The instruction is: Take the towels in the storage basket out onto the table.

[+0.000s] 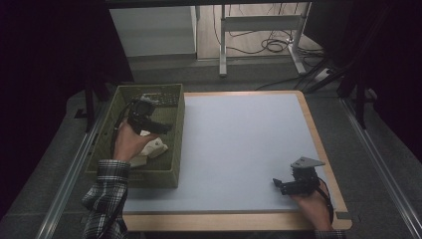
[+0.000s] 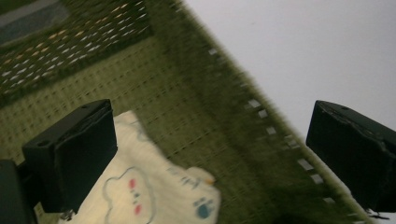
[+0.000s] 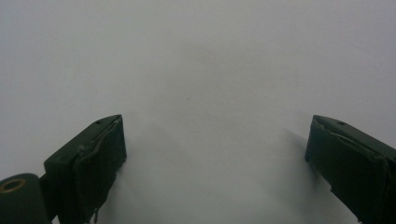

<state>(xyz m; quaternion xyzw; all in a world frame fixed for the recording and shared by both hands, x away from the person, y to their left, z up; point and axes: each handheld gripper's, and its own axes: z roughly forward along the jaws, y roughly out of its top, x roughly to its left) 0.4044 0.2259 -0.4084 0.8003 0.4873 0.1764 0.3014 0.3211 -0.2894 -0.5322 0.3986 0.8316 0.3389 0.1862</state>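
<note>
An olive woven basket (image 1: 174, 130) stands on the left part of the table. Inside it lies a cream cloth (image 1: 155, 148) printed with a cloud and small marks, seen closer as the cream cloth (image 2: 154, 193). My left gripper (image 1: 158, 126) hovers inside the basket just above the cloth, jaws wide apart and empty; in the left gripper view its gripper (image 2: 210, 149) straddles the basket wall (image 2: 243, 121). My right gripper (image 1: 279, 184) rests low over the blue-grey mat (image 1: 239, 144) near the front right corner, open, nothing between its jaws; the same gripper (image 3: 215, 154) faces bare mat.
A dark flat object (image 1: 161, 98) lies at the far end of the basket. The table has a wooden rim (image 1: 318, 144). Beyond it stand a white cabinet (image 1: 152, 30), a desk frame (image 1: 261, 22) and cables on the floor (image 1: 271, 45).
</note>
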